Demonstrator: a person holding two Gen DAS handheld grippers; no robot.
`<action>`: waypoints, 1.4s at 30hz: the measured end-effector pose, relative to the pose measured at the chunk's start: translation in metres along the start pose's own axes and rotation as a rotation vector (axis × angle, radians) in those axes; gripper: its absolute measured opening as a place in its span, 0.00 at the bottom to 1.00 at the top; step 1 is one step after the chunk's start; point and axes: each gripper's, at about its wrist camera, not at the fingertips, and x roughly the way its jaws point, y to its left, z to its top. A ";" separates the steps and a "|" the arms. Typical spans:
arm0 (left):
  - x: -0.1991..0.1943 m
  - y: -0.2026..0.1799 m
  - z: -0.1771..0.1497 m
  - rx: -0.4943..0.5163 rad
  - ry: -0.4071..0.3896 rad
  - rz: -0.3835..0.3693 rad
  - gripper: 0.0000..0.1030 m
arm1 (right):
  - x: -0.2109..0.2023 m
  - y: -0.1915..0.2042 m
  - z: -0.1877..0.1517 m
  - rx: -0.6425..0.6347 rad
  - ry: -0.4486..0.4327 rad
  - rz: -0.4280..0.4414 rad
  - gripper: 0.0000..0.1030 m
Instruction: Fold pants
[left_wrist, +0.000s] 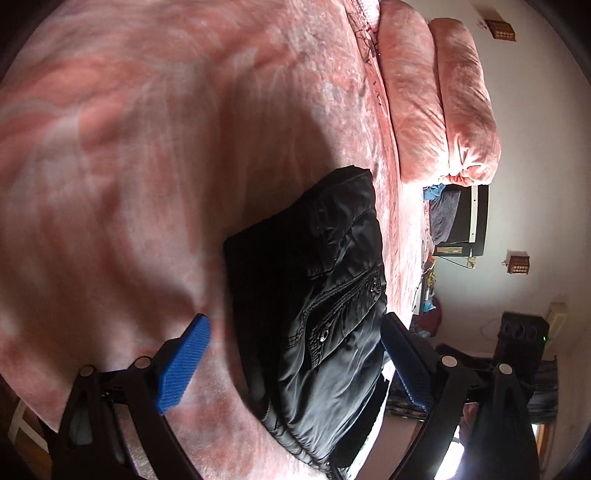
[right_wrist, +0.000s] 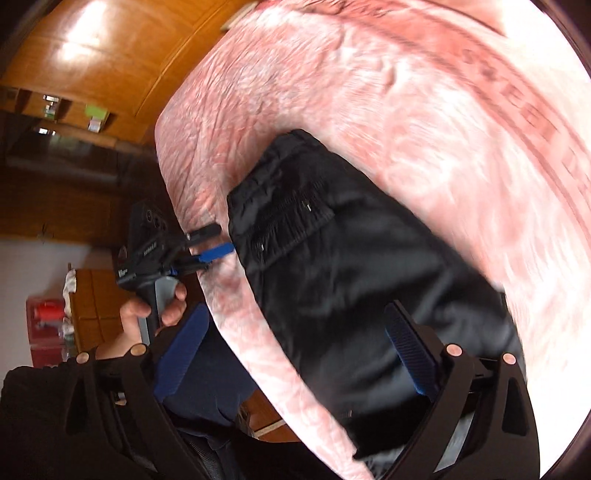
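Observation:
The black pants (left_wrist: 325, 277) lie folded into a compact bundle on the pink bedspread (left_wrist: 129, 147), near its edge, with a snap pocket facing up. My left gripper (left_wrist: 293, 363) is open, its blue fingers (left_wrist: 184, 362) spread on either side of the bundle's near end without pressing it. In the right wrist view the pants (right_wrist: 351, 277) stretch across the bedspread (right_wrist: 406, 92). My right gripper (right_wrist: 295, 354) is open too, one pad over the pants and the other off the bed's edge. The left gripper (right_wrist: 221, 240) sits at the waistband end, held by a hand (right_wrist: 147, 314).
Two pink pillows (left_wrist: 443, 92) lie at the head of the bed. A dark cabinet (left_wrist: 465, 218) and a black device (left_wrist: 521, 332) stand beside it. A wooden wardrobe (right_wrist: 110, 55) and a red box (right_wrist: 44, 317) lie beyond the bed's edge.

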 end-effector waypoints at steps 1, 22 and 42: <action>0.004 -0.001 0.002 -0.004 0.005 -0.012 0.91 | 0.010 0.001 0.013 -0.013 0.031 -0.007 0.93; 0.021 0.020 0.015 -0.105 -0.006 -0.049 0.86 | 0.158 0.002 0.164 -0.238 0.378 -0.011 0.93; -0.011 -0.040 -0.006 0.121 -0.067 0.048 0.26 | 0.112 0.044 0.146 -0.366 0.323 -0.102 0.36</action>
